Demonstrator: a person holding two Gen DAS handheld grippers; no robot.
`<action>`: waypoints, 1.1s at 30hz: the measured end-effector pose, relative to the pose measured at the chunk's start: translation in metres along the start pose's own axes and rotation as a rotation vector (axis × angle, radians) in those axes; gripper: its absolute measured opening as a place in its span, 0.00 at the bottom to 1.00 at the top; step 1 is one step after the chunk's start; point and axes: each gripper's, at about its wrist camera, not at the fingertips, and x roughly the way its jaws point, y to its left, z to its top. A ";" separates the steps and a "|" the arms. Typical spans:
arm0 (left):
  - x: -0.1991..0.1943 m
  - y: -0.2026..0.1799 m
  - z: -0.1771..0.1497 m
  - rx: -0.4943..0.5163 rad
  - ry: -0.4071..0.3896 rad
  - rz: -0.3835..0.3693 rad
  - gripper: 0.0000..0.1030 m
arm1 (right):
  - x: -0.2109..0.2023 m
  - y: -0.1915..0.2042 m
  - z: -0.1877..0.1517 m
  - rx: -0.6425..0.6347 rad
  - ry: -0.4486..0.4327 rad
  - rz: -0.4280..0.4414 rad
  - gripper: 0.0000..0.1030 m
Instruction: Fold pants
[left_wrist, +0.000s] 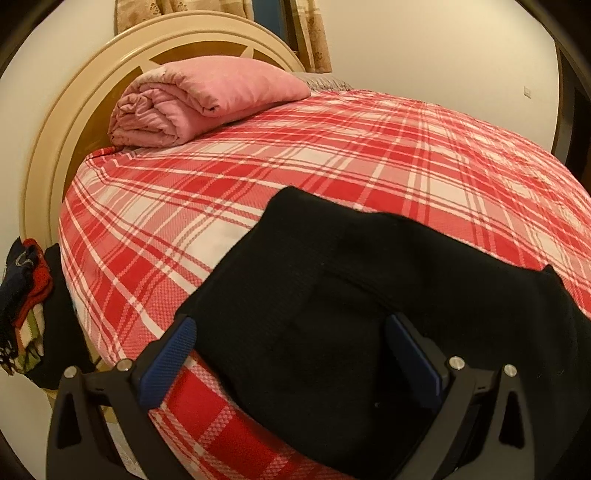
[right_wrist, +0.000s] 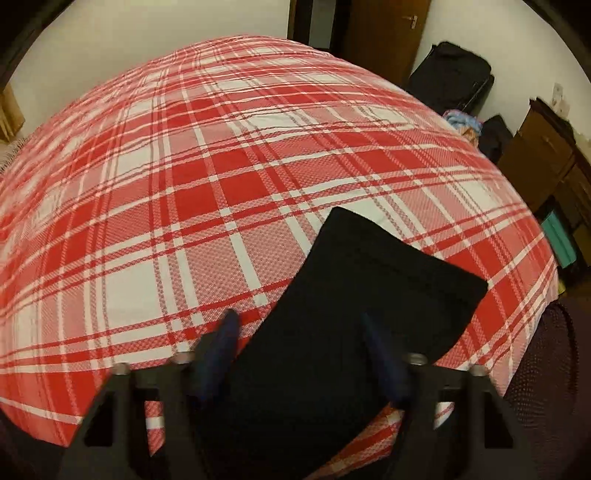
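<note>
Between both sets of jaws: black pants (left_wrist: 332, 295) lying flat on the red plaid bedspread (left_wrist: 258, 166), near its closest edge.

Left gripper (left_wrist: 291, 362): jaws wide apart, blue pads straddling the cloth, left pad just off the pants' left edge over bare plaid, right pad over the black fabric. Can't tell whether either pad touches; nothing pinched. Ahead of the jaws the pants end in a squared corner, long axis running forward-left to back-right. Lots of clear plaid beyond; folded pink quilt (left_wrist: 207, 99) far ahead-left against the cream headboard (left_wrist: 55, 155). Left of the jaws, off the bed edge, a pile of scarves (left_wrist: 26, 295).

Right gripper (right_wrist: 299, 354): motion-blurred, jaws part open, nothing clamped; pants (right_wrist: 362, 295) pass between the fingers, long axis running forward-right to a squared end ahead. Open plaid ahead and left. Bed edge close on the right; beyond it a black suitcase (right_wrist: 450, 77) and brown drawers (right_wrist: 543, 158).
</note>
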 end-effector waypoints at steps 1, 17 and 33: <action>0.000 0.000 0.000 0.002 0.000 0.001 1.00 | -0.001 -0.005 0.000 0.018 0.000 0.015 0.26; 0.000 -0.001 0.001 -0.007 0.004 -0.005 1.00 | -0.113 -0.136 -0.117 0.407 -0.218 0.458 0.03; 0.001 -0.004 0.004 0.008 0.011 -0.002 1.00 | -0.108 -0.164 -0.193 0.536 -0.159 0.448 0.04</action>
